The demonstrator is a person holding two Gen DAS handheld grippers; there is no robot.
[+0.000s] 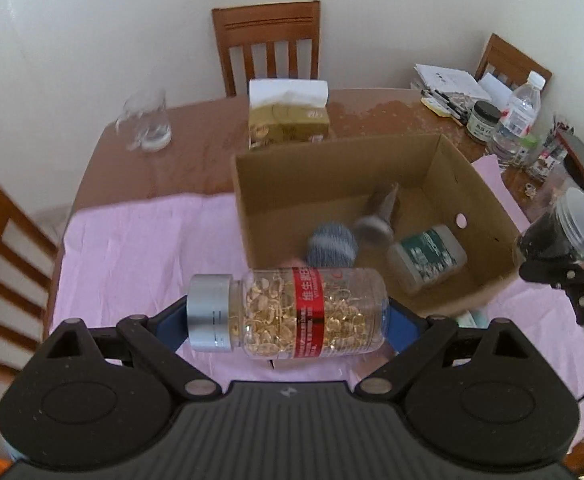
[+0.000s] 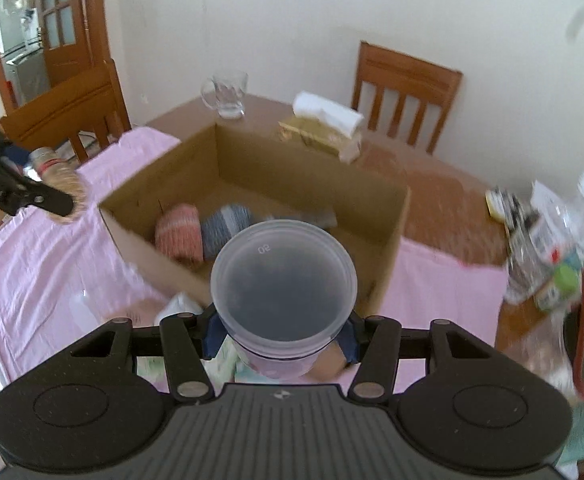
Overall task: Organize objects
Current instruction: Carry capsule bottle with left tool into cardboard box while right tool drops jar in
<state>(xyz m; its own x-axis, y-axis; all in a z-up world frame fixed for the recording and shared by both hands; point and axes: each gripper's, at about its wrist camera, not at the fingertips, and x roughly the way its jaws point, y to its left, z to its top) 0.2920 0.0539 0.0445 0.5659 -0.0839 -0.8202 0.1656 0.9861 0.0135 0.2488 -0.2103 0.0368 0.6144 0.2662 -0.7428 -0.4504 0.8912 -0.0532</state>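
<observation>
The left gripper [image 1: 287,316] clamps a clear capsule bottle [image 1: 292,314] sideways between its blue pads, silver cap to the left, above the pink cloth [image 1: 131,248]. The right gripper [image 2: 281,334] grips a round translucent tub [image 2: 283,280], lid facing the camera. Beyond both, an open cardboard box [image 1: 472,184] holds two knitted rolls [image 2: 201,232], a brush and a frosted jar [image 1: 426,258].

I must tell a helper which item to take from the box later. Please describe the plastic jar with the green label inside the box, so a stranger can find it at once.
Find the open cardboard box on the pink cloth. On its floor, toward the right wall, lies a jar on its side. Unlike the blue-grey roll and the brush beside it, it is translucent white plastic with a dark green label.
</observation>
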